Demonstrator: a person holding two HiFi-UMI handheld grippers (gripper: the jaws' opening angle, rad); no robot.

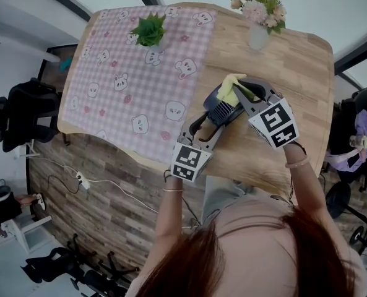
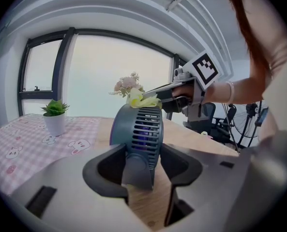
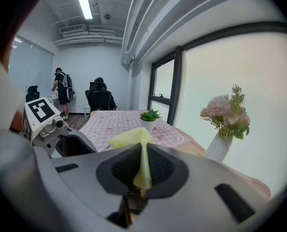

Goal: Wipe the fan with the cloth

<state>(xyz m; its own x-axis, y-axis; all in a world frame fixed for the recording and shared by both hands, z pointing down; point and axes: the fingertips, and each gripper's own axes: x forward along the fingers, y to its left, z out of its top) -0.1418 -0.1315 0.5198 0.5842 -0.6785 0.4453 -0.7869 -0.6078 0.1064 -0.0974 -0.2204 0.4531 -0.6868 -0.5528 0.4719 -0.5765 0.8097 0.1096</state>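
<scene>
Head view suggests wiping is under way: left gripper [image 2: 142, 164] clamps the small dark-grey slatted fan [image 1: 222, 110] on the wooden table [image 1: 294, 67], right gripper [image 3: 142, 170] pinches the yellow cloth [image 1: 231, 89] against its top, needing a steady sweep over the rest.

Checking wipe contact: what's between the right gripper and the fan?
The yellow cloth, held by the right gripper, atop the fan; seen in left gripper view.
</scene>
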